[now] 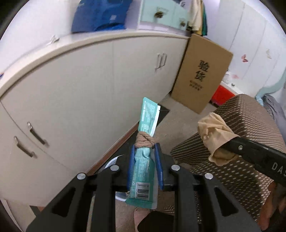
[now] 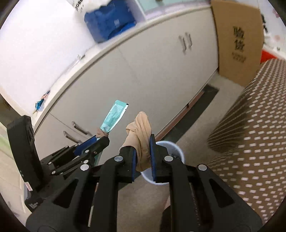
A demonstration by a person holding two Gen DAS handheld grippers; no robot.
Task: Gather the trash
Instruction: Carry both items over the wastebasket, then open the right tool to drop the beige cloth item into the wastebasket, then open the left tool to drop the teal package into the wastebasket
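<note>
My left gripper (image 1: 145, 145) is shut on a long teal snack packet (image 1: 147, 116) that sticks out past its blue pads. A knot of beige stocking-like fabric (image 1: 143, 140) is wound around the packet at the fingertips. My right gripper (image 2: 143, 142) is shut on a crumpled beige cloth (image 2: 140, 125) that bulges above its pads. Just below and behind the right gripper stands a round white bin (image 2: 180, 151). The right wrist view also shows the left gripper (image 2: 103, 137) off to the left, with the teal packet (image 2: 114, 114) in it. The left wrist view shows the right gripper (image 1: 227, 144) with its tips wrapped in the cloth (image 1: 214, 132).
A long cream cabinet (image 1: 80, 89) with metal handles runs along the left. A cardboard box (image 1: 202, 75) leans at its far end. Brown patterned upholstery (image 2: 250, 133) fills the right side. A blue bag (image 1: 100, 14) lies on the cabinet top. The floor is beige carpet (image 2: 196, 116).
</note>
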